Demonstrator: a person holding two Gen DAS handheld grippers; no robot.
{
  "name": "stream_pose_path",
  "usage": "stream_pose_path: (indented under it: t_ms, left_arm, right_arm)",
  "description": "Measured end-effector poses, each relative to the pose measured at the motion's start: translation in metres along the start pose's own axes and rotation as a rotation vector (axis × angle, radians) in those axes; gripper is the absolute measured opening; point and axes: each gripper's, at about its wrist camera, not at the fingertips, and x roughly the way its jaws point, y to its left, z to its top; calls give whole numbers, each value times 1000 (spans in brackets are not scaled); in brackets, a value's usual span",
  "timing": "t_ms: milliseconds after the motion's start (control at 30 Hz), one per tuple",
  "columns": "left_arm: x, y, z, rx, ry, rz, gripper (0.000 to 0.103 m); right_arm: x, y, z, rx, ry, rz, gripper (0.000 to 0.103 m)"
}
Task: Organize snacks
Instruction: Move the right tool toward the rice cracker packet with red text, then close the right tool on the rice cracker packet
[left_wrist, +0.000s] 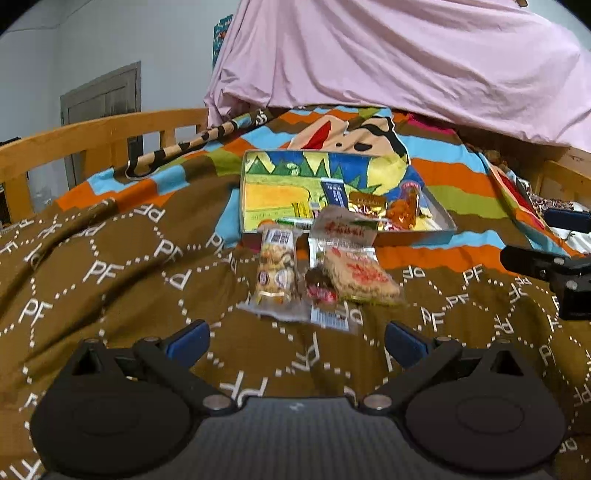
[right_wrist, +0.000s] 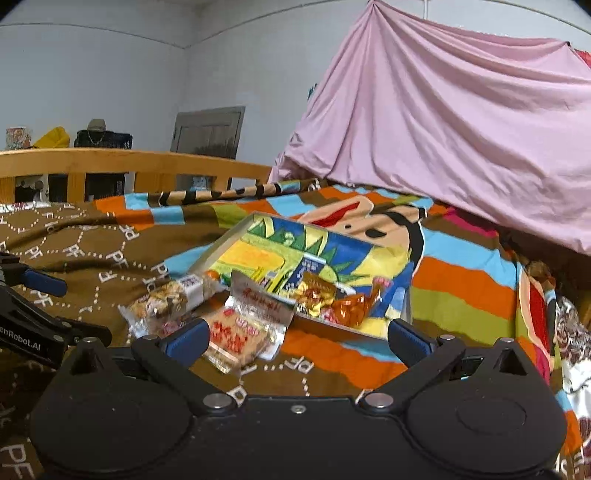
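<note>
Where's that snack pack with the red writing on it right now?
The red-printed snack pack lies on the brown blanket, just in front of the shallow box, right of the nut-bar pack. In the right wrist view it sits beside the gripper's left finger.

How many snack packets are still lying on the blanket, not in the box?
2, maybe more hidden. A nut bar packet lies on the blanket before the box; a red-printed cracker packet lies beside it.

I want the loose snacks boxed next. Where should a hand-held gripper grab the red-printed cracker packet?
Probably the cracker packet by its flat, crimped near-right edge, approaching low from the front. It lies flat on the blanket, and another snack packet crowds its left side.
</note>
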Motion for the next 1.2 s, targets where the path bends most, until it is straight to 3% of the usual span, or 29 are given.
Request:
stream_pose_path:
  t_ms: [367,700,1200]
  left_arm:
    - [2,2,-7,-12,40,3,103]
    - [7,3,-10,-14,68,11,103]
    - [23,2,4,20,57,-2,103]
  right_arm:
    - [1,21,-20,-38,92,50,102]
    - [14,21,-30,-32,177,43,102]
    - [40,14,-19,7,190,61,102]
